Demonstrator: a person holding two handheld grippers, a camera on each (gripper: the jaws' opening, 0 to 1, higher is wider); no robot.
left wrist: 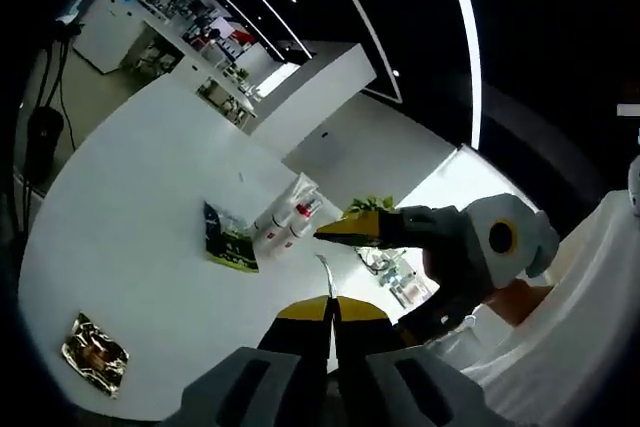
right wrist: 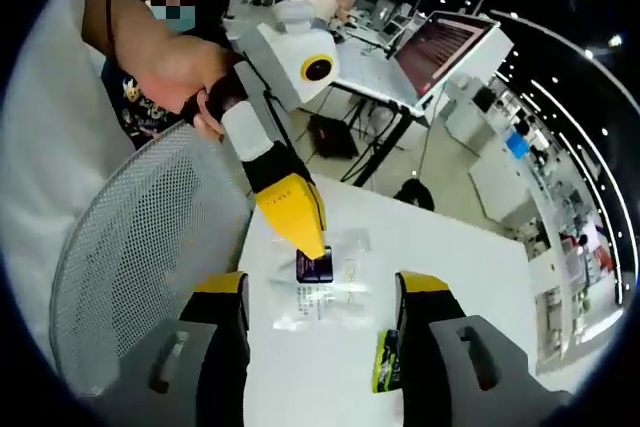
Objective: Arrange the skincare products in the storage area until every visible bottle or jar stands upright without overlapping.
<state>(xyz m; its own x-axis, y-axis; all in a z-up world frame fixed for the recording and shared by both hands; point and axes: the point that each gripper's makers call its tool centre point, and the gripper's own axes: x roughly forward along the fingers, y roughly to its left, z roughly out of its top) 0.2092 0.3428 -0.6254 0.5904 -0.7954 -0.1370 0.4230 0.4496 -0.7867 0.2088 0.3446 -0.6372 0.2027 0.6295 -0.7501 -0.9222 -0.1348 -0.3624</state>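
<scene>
On the white table [left wrist: 140,247], two white bottles with red caps [left wrist: 290,219] lie in clear wrapping. A flat clear packet [right wrist: 320,299] with print lies between my right gripper's jaws, and a small dark item [right wrist: 315,267] sits at its far edge. My right gripper [right wrist: 322,297] is open, its jaws wide apart over that packet; it also enters the left gripper view [left wrist: 350,229]. My left gripper [left wrist: 332,312] is shut, with nothing visible between its jaws. In the right gripper view its yellow tip [right wrist: 312,239] points down just above the dark item.
A green and black sachet [left wrist: 228,239] [right wrist: 385,362] lies beside the bottles. A gold foil packet [left wrist: 95,352] sits near the table's edge. A grey mesh chair back [right wrist: 140,247] stands against the table. A hand [right wrist: 185,72] holds the left gripper; people and desks are behind.
</scene>
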